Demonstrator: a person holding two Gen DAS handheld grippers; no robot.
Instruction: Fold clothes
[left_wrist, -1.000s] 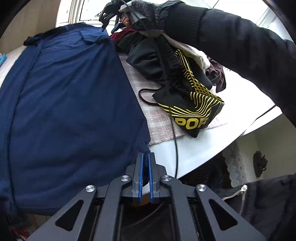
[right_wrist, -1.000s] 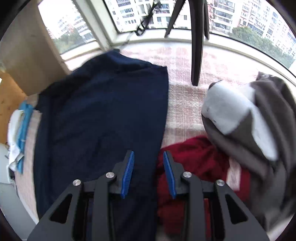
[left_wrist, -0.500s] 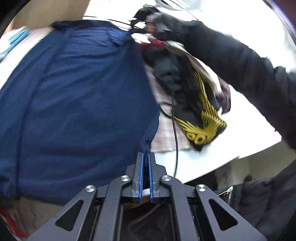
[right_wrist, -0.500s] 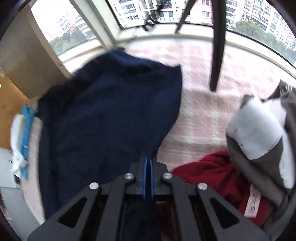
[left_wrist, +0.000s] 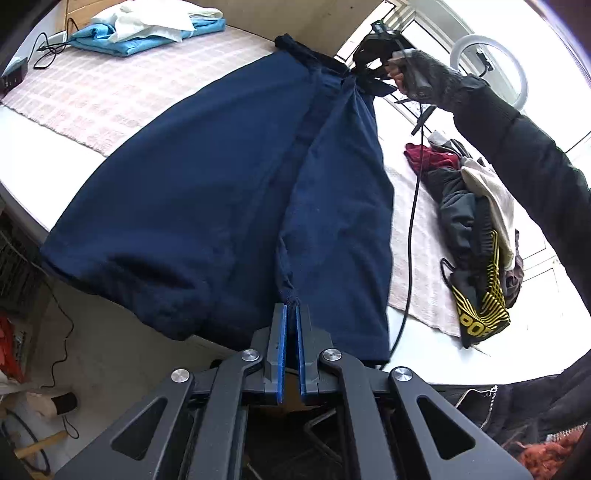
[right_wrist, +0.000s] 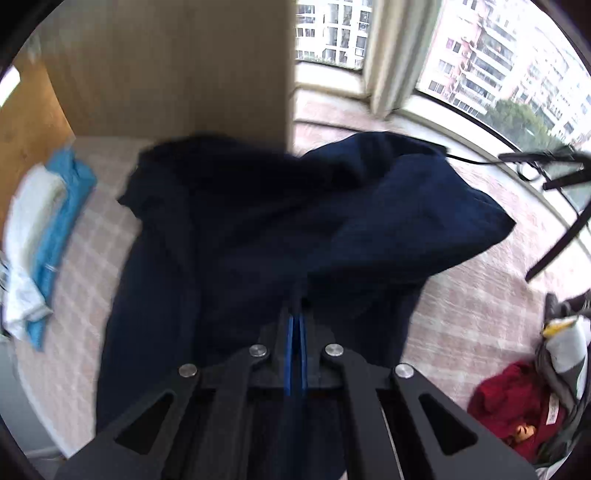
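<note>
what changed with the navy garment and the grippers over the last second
The right gripper closed on the navy garment's far edge, and with the left gripper, which stayed clamped on the near corner, lifted that side and carried it over toward the blue folded cloth. The clothes pile stayed put.

**Navy garment lifted and folded over**

Right gripper (right_wrist: 295, 325) jaws just clamped onto the navy garment (left_wrist: 229, 192), cloth pinched between them. Right edge raised off the pink cloth (left_wrist: 110, 96), carried across over the garment's own middle. Left gripper (left_wrist: 290, 317) corner hoisted likewise. Red garment (right_wrist: 517, 398) now well off to the side.
</note>
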